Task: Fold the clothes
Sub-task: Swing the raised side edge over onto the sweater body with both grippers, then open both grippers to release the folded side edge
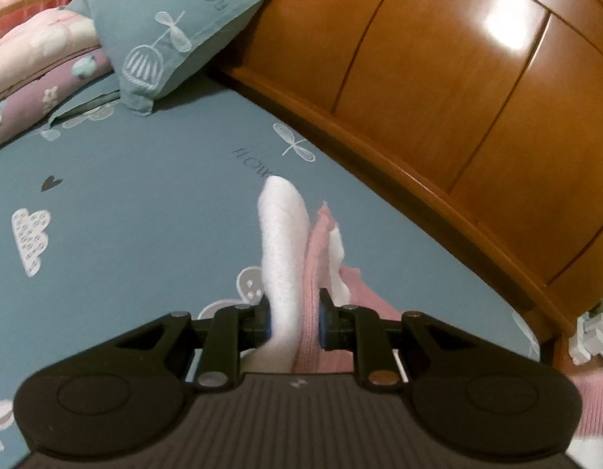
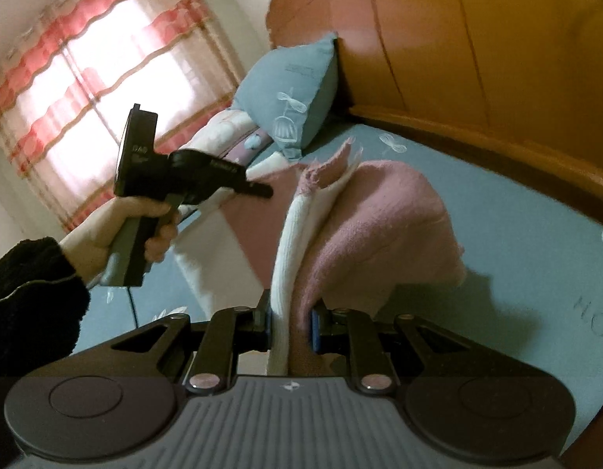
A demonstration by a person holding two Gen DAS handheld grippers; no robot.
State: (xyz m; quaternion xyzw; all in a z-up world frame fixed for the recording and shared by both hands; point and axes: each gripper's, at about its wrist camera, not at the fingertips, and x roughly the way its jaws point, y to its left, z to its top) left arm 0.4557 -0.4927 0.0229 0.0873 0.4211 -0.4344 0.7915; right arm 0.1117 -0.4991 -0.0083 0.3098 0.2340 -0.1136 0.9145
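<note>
A blue bed [image 2: 516, 242] lies under both tools. The pink-and-white garment [image 2: 379, 215] hangs stretched between them, off the bed. Right tool [image 2: 290, 326] is clenched on one edge; left tool [image 1: 294, 322] pinches the other, sitting to its left.

Right gripper [image 2: 290, 326] fingers clamp pink-white sweater [image 2: 379, 215] above blue bedsheet [image 2: 516, 273]; left gripper [image 2: 262, 189] alongside

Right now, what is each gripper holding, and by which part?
Both are shut on the pink-and-white garment: left gripper and right gripper each pinch a bunched edge; which part cannot be told.
</note>
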